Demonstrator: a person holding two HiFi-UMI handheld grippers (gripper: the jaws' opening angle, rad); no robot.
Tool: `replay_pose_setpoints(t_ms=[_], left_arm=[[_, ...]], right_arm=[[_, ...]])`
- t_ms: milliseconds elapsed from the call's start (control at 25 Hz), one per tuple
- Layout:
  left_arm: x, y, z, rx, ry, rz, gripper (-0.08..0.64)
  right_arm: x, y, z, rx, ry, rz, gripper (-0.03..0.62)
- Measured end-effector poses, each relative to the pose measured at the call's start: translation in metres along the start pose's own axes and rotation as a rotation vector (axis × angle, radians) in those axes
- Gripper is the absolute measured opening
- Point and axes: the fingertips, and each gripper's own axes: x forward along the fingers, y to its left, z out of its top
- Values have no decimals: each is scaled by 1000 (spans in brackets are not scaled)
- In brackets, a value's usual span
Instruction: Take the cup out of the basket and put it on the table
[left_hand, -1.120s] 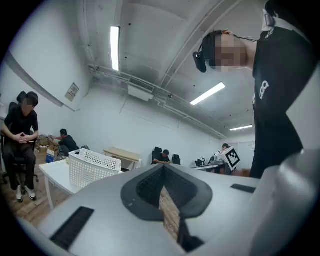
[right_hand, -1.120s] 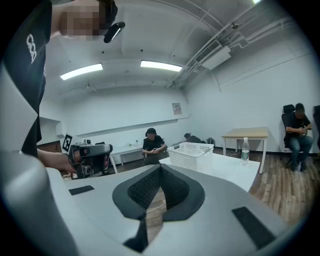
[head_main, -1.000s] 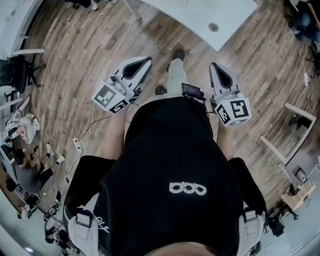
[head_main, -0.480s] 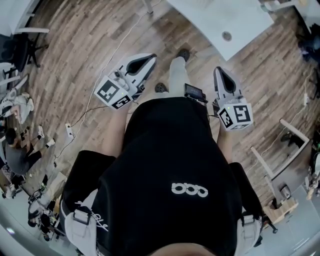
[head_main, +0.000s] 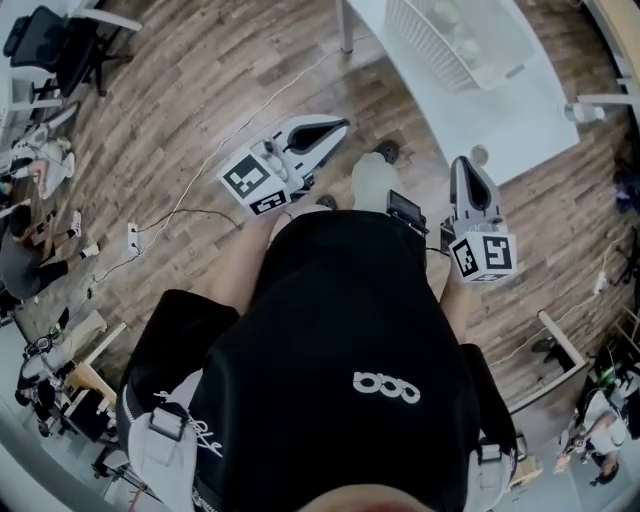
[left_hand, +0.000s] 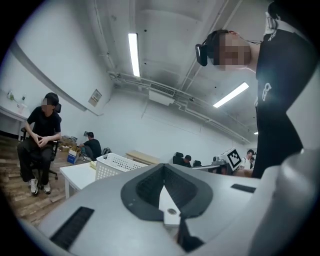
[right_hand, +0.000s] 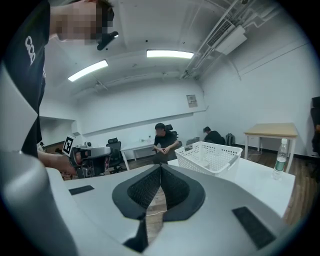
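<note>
1. The left gripper (left_hand: 163, 167) has its jaws closed. The pads meet at the tips w/ nothing between them. It is held out ahead of the person's torso over the wood floor (head_main: 200, 90), its tip angled toward the right gripper's side.

2. The right gripper (right_hand: 160, 167) also has its jaws closed. The pads touch at the tips and no item is gripped (only a thin wedge of floor shows below the contact line). It points straight fwd, well apart from the left gripper. The person's leg and a shoe (head_main: 386, 152) show between the two.

3. The table (head_main: 520, 110) is white. Its near edge lies just ahead of the right gripper's tip, and ahead and to the right of the left gripper.

4. The basket (head_main: 415, 45) is white w/ perforated walls. It stands on the table past that edge, ahead of both grippers, and neither touches it. It is slightly right of the right gripper's jaw line and left of the left gripper's.

5. The cup (head_main: 465, 47) is inside the basket, one of a few pale round shapes there (detail too small to make out).

6. A clear bottle (right_hand: 281, 157) stands upright on the table, to the right of the basket as seen from the right gripper.

7. Farthest off, a seated person (left_hand: 40, 137) in black sits beyond the table, left of the left gripper's line.
</note>
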Motion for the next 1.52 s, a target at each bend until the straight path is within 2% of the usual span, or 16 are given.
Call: replay_pose_setpoints(t_ms=[160,360,640,1000,1320,1520], left_arm=[[38,39,22,12,-4,24,8],[95,67,54,23,-14,-18,9],[154,84,65,33,13,-38,9],[160,118,73,3,-14,-26,9],[167,163,91,-17,-23,-122,9],[171,196,106,-17,-25,-142,8]], right_arm=[[42,-39,29,-23,6,26,25],[78,-92,67,-32,-9,33,25],[101,-139,79,-26,35,54,25],[145,-140,90,-78,90,82,26],[183,-136,108,-72,79,2,26],[212,-132,114,-77,107,-23,26]])
